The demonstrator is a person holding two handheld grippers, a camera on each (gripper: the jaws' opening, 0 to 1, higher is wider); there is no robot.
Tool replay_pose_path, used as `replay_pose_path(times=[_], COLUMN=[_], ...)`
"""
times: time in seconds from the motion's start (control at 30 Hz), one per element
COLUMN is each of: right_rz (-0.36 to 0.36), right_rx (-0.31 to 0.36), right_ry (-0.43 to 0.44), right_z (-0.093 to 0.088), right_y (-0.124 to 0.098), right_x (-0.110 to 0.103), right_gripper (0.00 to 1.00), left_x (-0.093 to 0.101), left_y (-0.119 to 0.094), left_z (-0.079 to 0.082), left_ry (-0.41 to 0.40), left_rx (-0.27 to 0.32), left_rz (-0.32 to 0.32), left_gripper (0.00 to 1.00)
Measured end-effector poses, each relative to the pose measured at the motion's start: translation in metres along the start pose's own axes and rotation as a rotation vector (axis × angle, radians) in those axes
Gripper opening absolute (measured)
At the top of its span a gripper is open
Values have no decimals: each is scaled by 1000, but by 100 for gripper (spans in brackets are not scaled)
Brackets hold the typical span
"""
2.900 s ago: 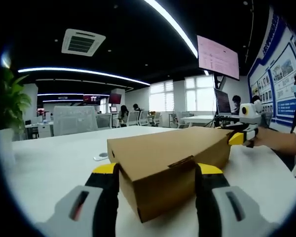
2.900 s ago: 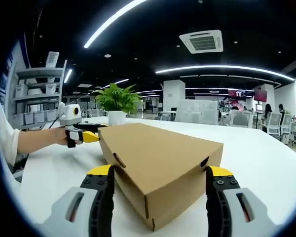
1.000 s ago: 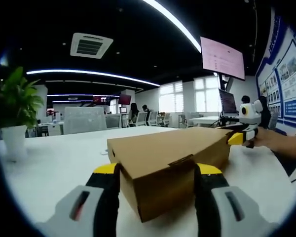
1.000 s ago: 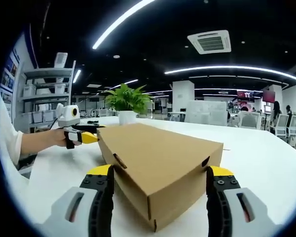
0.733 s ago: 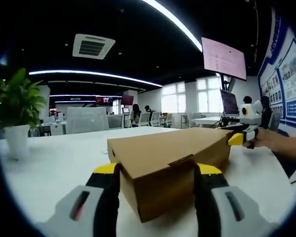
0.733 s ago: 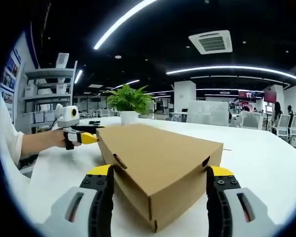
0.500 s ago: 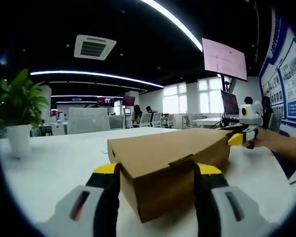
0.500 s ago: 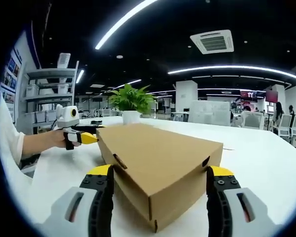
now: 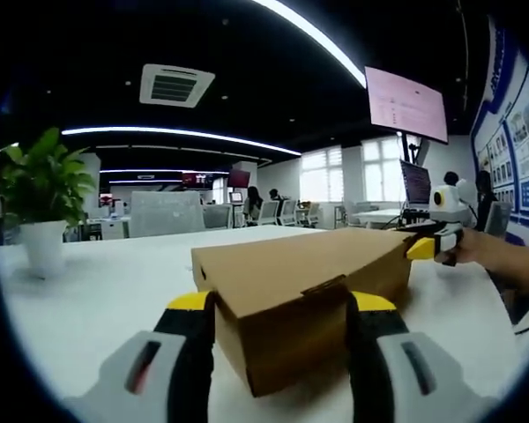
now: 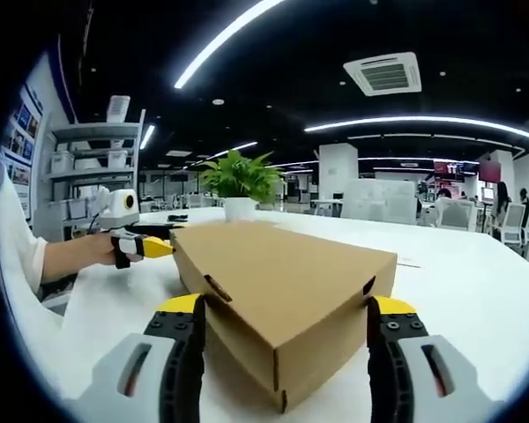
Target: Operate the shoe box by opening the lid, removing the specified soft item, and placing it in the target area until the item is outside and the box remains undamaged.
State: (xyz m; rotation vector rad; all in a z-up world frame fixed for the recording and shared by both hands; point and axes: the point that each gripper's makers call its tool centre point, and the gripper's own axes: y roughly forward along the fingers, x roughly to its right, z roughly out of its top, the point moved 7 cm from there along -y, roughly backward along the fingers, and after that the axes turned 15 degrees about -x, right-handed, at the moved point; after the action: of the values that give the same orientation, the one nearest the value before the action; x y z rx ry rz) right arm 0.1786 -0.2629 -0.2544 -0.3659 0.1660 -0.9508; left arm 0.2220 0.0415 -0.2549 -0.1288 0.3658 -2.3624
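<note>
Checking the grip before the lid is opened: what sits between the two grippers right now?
The closed shoe box, lengthwise: the right gripper brackets one end, the left gripper the far end, in the right gripper view.

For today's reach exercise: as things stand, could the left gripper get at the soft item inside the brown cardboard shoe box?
Probably not yet. The brown cardboard shoe box is closed, its lid down, and the left gripper straddles one end, jaws either side.

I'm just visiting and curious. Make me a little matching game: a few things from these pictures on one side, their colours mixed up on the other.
Things:
1. shoe box
2. table
3. plant
4. screen

Colours:
A. green
B. pink
C. brown
D. white

Pairs: 1-C, 2-D, 3-A, 4-B
</note>
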Motion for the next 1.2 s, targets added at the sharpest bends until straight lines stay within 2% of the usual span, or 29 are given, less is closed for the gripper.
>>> replay_pose_path(times=[0.6, 0.8, 0.9, 1.07, 1.2], right_rz=[51, 53, 54, 55, 56], right_rx=[16, 21, 17, -20, -16], right_ry=[-20, -19, -18, -22, -22], right_z=[-3, -3, -3, -1, -2], right_y=[-2, -3, -4, -6, -7], right_x=[0, 0, 0, -2, -2], right_gripper=[76, 75, 75, 75, 75], left_x=[23, 25, 19, 17, 18], left_y=[-15, -17, -16, -17, -18], left_z=[-5, -6, -7, -5, -7], left_ry=[-17, -21, -23, -23, -25], left_rx=[-8, 3, 7, -12, -4], left_rz=[54, 63, 66, 69, 75], left_gripper=[60, 60, 60, 60, 60])
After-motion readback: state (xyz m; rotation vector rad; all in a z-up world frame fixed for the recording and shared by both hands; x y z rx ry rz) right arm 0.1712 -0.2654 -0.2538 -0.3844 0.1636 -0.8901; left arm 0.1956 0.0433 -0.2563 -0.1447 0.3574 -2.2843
